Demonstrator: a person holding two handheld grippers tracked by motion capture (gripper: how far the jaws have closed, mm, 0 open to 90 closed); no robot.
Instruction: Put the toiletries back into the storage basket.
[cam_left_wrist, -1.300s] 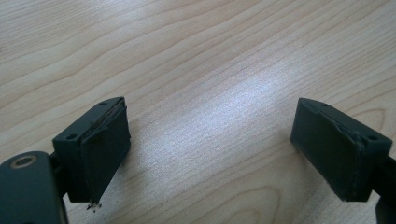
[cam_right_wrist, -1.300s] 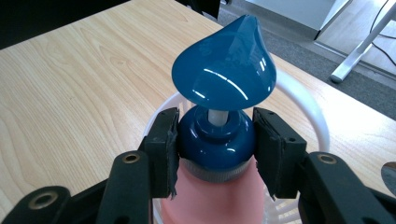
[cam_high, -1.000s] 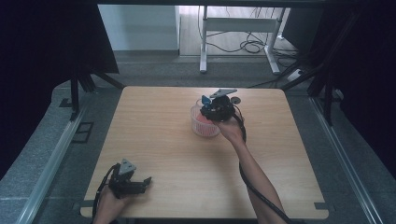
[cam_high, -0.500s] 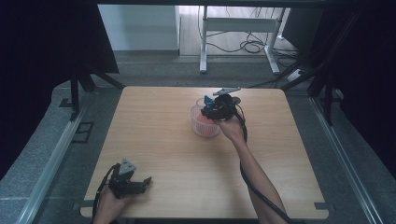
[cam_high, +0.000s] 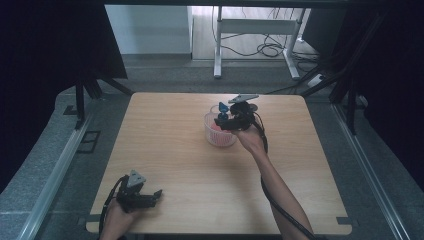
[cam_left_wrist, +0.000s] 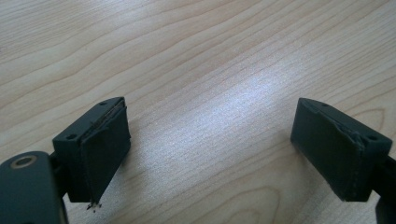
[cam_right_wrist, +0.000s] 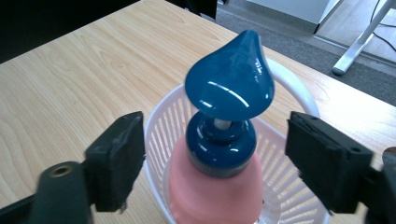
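**Desk:** Where is the bottle?

**Photographer:** One pink pump bottle (cam_right_wrist: 215, 186) with a blue pump head (cam_right_wrist: 229, 86) stands upright in one white slatted basket (cam_high: 220, 136), right of centre toward the far side of the wooden table (cam_high: 165, 145). Its long axis runs straight up.

**Desk:** And the gripper beside it?

**Photographer:** The right gripper (cam_high: 226, 121) is at the basket, its jaws spread wide with nothing clamped. In the right gripper view the bottle sits directly ahead, between the two pads (cam_right_wrist: 116, 158), the pump head level with them; I cannot tell whether either pad touches it.

**Desk:** The other hand?

**Photographer:** The left gripper (cam_high: 147, 196) rests at the near left edge, well apart from the basket, jaws also apart over bare wood. The right is clearly the nearer one.

**Desk:** Count?

**Photographer:** One bottle, one basket, two grippers. Judging by the framing, whatever comes next turns on the jaws straddling that upright neck.
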